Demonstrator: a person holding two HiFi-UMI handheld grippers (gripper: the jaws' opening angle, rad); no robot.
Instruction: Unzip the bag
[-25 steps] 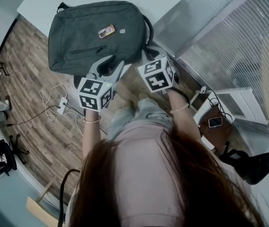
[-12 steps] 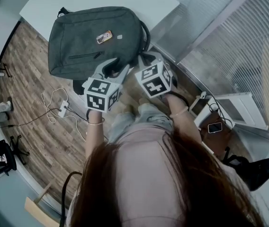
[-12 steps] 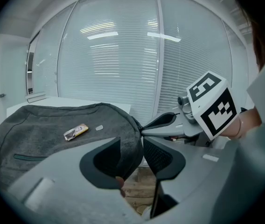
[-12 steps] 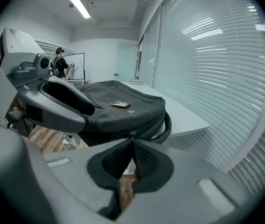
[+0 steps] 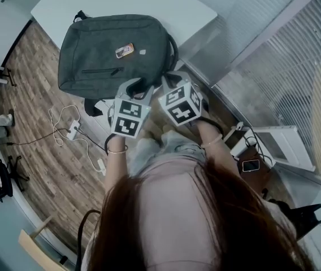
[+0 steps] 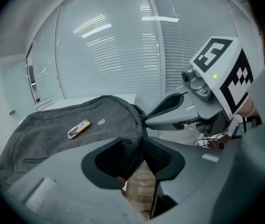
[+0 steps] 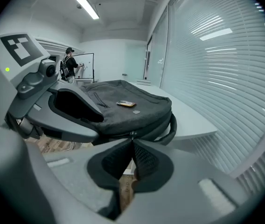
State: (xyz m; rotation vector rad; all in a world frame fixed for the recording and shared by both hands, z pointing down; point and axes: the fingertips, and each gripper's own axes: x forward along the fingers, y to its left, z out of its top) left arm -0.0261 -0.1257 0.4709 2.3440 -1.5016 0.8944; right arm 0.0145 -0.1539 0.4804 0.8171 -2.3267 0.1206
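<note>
Two claws meet at the near corner of a grey bag (image 5: 112,52) lying flat on a white desk (image 5: 172,4), its lower end hanging past the desk's edge toward me.

My right claw (image 7: 132,141) is pinched shut, tips together at the zip pull (image 7: 132,135) on the bag's side seam. It appears to grip the tab, ready to draw it along.

My left claw (image 6: 135,147) stands wide. Its jaws have just been opening, and the bag's corner sits between them with the pads not pressing on it. I judge it is lining up to clamp the fabric and brace the bag against the pull.

The overhang is what lets both claws reach the seam from below the desk edge. The handle (image 7: 170,125) loops out just beside the pull on the right and could snag.

The seam seems to run on round the corner and away from me. Under the claws is open floor (image 5: 42,89), with cables (image 5: 64,120) well off to the left. Blinds (image 5: 296,55) close in on the right, so the freer sweep is leftward.
</note>
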